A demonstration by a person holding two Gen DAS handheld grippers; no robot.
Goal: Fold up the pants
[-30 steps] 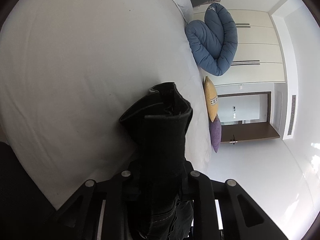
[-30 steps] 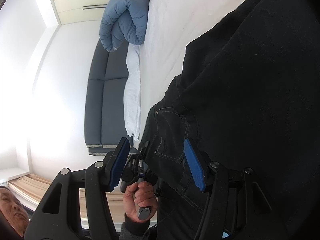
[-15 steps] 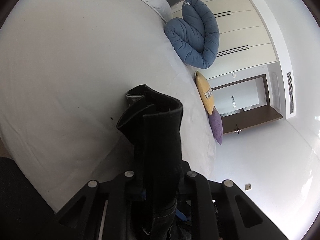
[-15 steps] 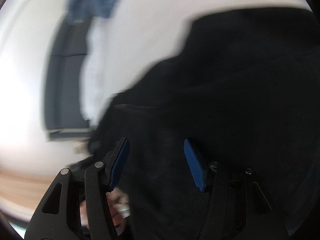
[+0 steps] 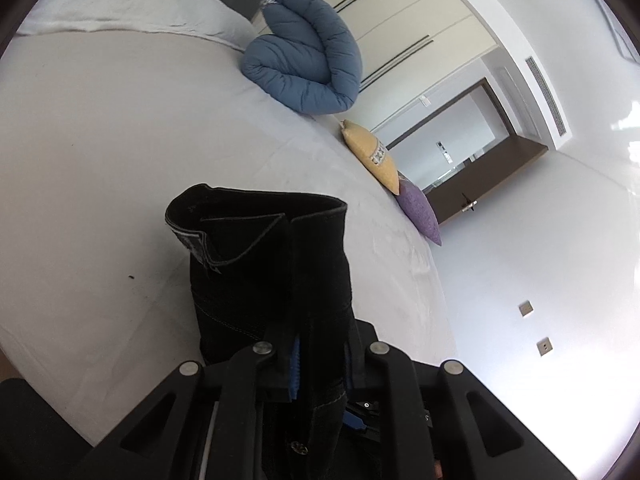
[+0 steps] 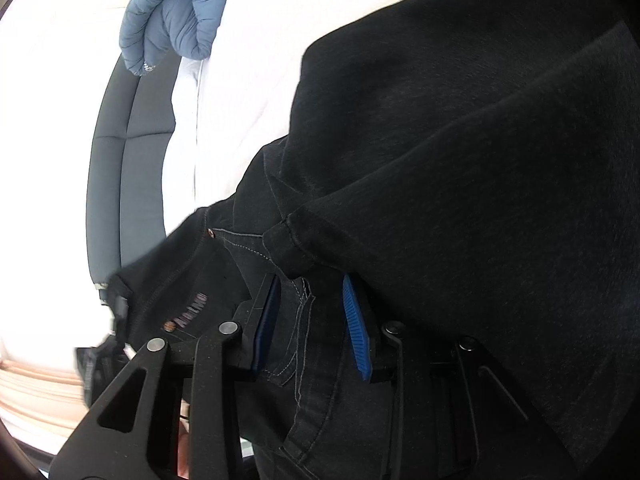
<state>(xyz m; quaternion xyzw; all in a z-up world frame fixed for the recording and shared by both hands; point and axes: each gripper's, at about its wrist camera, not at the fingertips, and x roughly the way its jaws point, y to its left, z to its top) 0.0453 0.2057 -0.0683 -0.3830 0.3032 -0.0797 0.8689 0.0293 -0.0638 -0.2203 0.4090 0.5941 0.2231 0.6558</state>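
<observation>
Black denim pants (image 5: 264, 260) rise from my left gripper (image 5: 320, 360), whose jaws are closing and pinch a folded section; the hemmed end stands up above the white bed (image 5: 100, 140). In the right wrist view the pants (image 6: 460, 160) fill most of the picture, a leg folded across the waist. My right gripper (image 6: 310, 312) straddles the seamed waist fabric by a pocket. Its jaws are closing, but the ribbed face of the right blue pad (image 6: 356, 328) still shows bare.
A rolled blue duvet (image 5: 308, 68) lies at the bed's far side, with a yellow cushion (image 5: 372, 156) and a purple cushion (image 5: 420, 212) along the edge. A grey padded headboard (image 6: 120, 160) is beyond the bed. A person's hand (image 6: 184, 460) shows, blurred, at the lower left.
The left gripper has risen and rolled, lifting the pinched pants end. The right gripper has slid in over the waist and its jaws have narrowed around the fabric.
</observation>
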